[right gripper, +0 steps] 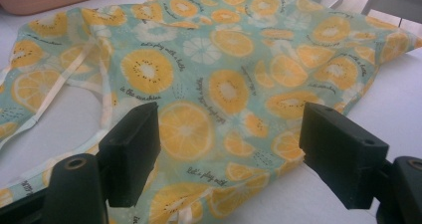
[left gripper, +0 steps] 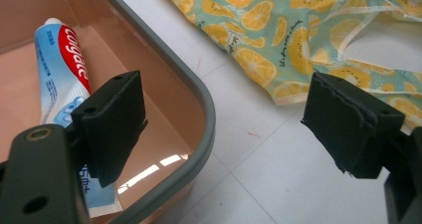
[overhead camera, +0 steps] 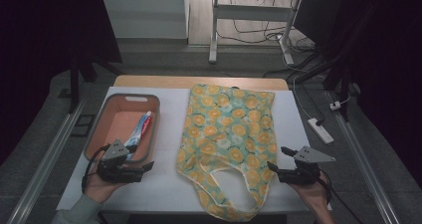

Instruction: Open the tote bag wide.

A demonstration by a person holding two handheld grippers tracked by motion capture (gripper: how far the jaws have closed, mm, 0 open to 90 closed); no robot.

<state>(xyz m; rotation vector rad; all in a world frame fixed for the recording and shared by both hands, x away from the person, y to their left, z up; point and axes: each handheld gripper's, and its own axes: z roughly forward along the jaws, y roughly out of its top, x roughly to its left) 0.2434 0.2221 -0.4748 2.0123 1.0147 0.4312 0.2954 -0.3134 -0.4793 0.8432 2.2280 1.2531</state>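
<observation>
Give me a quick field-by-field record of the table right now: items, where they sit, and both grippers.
surface: white table
tote bag: orange-slice print tote bag lying flat mid-table, handles toward the person
bin: pink bin with grey rim, left of the tote bag
toothpaste: Colgate tube lying inside the bin
left gripper: open, holding nothing, at the bin's near corner
right gripper: open, holding nothing, at the tote bag's near right edge
contact: neither gripper touching an item, as far as visible
</observation>
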